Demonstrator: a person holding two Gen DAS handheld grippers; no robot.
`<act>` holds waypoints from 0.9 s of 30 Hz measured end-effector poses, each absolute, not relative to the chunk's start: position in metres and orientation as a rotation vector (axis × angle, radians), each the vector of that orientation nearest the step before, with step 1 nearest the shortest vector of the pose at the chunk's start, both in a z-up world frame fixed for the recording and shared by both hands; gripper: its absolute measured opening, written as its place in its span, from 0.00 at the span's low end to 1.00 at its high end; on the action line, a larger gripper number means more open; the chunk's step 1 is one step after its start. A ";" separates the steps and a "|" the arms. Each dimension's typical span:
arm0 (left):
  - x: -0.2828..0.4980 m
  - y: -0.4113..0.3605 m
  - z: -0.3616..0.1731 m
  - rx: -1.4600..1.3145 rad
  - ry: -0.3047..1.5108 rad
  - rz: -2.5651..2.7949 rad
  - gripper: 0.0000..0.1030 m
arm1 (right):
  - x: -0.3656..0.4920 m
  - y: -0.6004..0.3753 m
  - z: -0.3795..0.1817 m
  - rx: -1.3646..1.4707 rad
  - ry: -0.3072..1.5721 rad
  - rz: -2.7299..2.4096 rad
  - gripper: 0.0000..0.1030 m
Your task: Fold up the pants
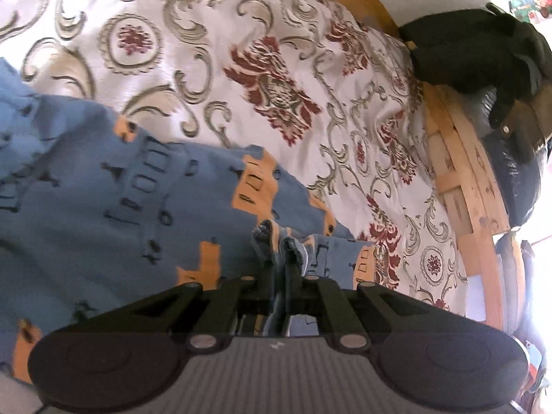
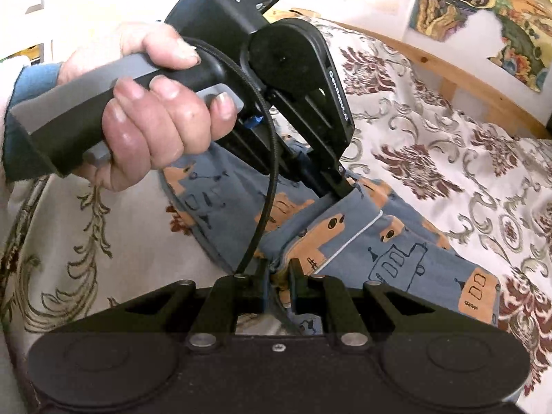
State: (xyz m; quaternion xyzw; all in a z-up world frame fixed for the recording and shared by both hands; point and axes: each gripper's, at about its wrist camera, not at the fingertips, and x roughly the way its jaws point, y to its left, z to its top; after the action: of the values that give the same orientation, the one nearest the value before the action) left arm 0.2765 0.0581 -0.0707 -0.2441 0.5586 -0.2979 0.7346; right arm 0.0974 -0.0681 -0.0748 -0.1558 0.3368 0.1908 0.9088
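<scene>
- Left gripper [image 1: 277, 269] is clamping a bunched edge of the pants [image 1: 103, 189], jaws closed on the fabric; pinching a gathered bit is likely giving it a firm hold for carrying that edge over
- Right gripper [image 2: 277, 272] is also closed on the pants, biting cloth right beside the left gripper's pinch; two grips close together on one edge look meant to keep it straight while it is being moved
- The person's hand [image 2: 148, 117] is squeezing the left gripper's handle and trigger, which is what is keeping those jaws shut
- Pants are lying on the bed cover [image 1: 241, 34], mostly flat, running from the held edge out toward the cover's middle; white piping is showing along one seam near the grip
- My read: a fold is under way, held edge lifted slightly off the cover, not yet laid down
- Wooden bed frame [image 1: 459, 172] is running along the cover's far edge, a dark bag [image 1: 476, 45] sitting past it, well apart from the pants
</scene>
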 end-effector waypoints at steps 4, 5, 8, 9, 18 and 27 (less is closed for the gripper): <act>0.280 0.066 -0.075 -0.529 1.243 -0.624 0.06 | 0.100 -0.060 -0.077 -0.336 0.703 0.398 0.11; 0.281 0.066 -0.077 -0.530 1.250 -0.621 0.06 | 0.101 -0.060 -0.078 -0.334 0.708 0.397 0.11; 0.283 0.064 -0.081 -0.513 1.258 -0.619 0.06 | 0.101 -0.060 -0.080 -0.335 0.717 0.396 0.11; 0.282 0.063 -0.082 -0.502 1.259 -0.616 0.06 | 0.102 -0.060 -0.081 -0.335 0.720 0.398 0.11; 0.261 0.077 -0.045 -0.280 1.160 -0.540 0.64 | 0.082 -0.097 -0.058 -0.323 0.705 0.416 0.66; 0.212 0.019 -0.023 -0.183 0.945 -0.729 0.69 | 0.120 -0.205 -0.066 -0.276 0.683 0.245 0.25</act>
State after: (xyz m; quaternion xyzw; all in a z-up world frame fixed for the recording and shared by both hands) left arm 0.2118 0.0192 -0.0233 -0.0860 0.4444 -0.3430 0.8231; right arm 0.1204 -0.2053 -0.0660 -0.1344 0.3331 0.1192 0.9256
